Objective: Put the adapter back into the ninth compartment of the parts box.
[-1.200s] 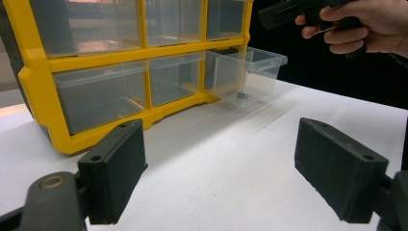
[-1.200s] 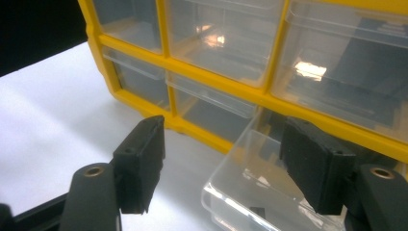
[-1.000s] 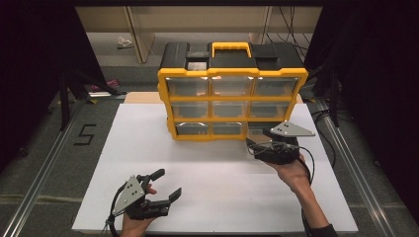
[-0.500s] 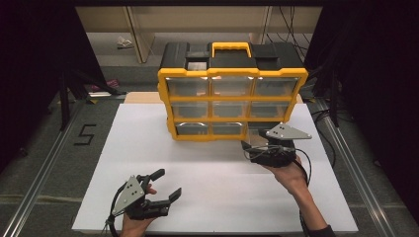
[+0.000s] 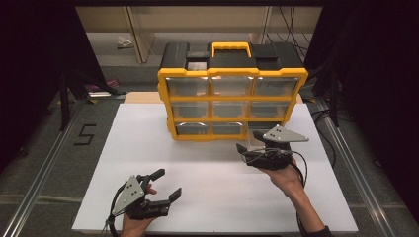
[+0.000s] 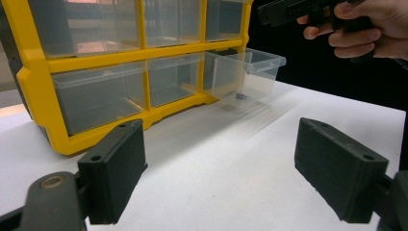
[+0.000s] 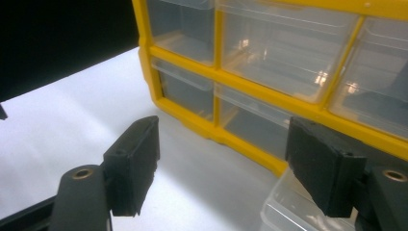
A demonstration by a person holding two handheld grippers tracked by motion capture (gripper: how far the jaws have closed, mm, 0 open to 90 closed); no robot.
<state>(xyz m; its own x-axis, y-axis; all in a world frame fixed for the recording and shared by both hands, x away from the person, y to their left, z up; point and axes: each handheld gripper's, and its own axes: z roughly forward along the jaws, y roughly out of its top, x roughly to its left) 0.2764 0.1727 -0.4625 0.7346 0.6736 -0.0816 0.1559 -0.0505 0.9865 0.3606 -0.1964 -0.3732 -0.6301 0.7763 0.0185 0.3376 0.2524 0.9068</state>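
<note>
A yellow organizer (image 5: 232, 98) with clear drawers, a black top and a yellow handle stands at the back of the white table (image 5: 148, 143). Its bottom right drawer (image 5: 258, 138) is pulled out; in the left gripper view this drawer (image 6: 245, 72) juts from the yellow frame (image 6: 33, 72). My right gripper (image 5: 243, 152) hovers just in front of that drawer, open, nothing between its jaws. The right gripper view looks past its own gripper (image 7: 231, 163) at the organizer's lower rows (image 7: 269, 101), with the drawer's rim (image 7: 288, 207) below. My left gripper (image 5: 169, 182) rests near the front left, open and empty.
A person's hand holding the right gripper (image 6: 288, 9) appears at the top right of the left gripper view. Grey floor with metal rails (image 5: 44, 163) flanks the table, and a "5" (image 5: 85, 134) is marked at the left. Cables hang behind the organizer.
The right gripper has edged slightly left in front of the pulled-out drawer. The left gripper has stayed put.
</note>
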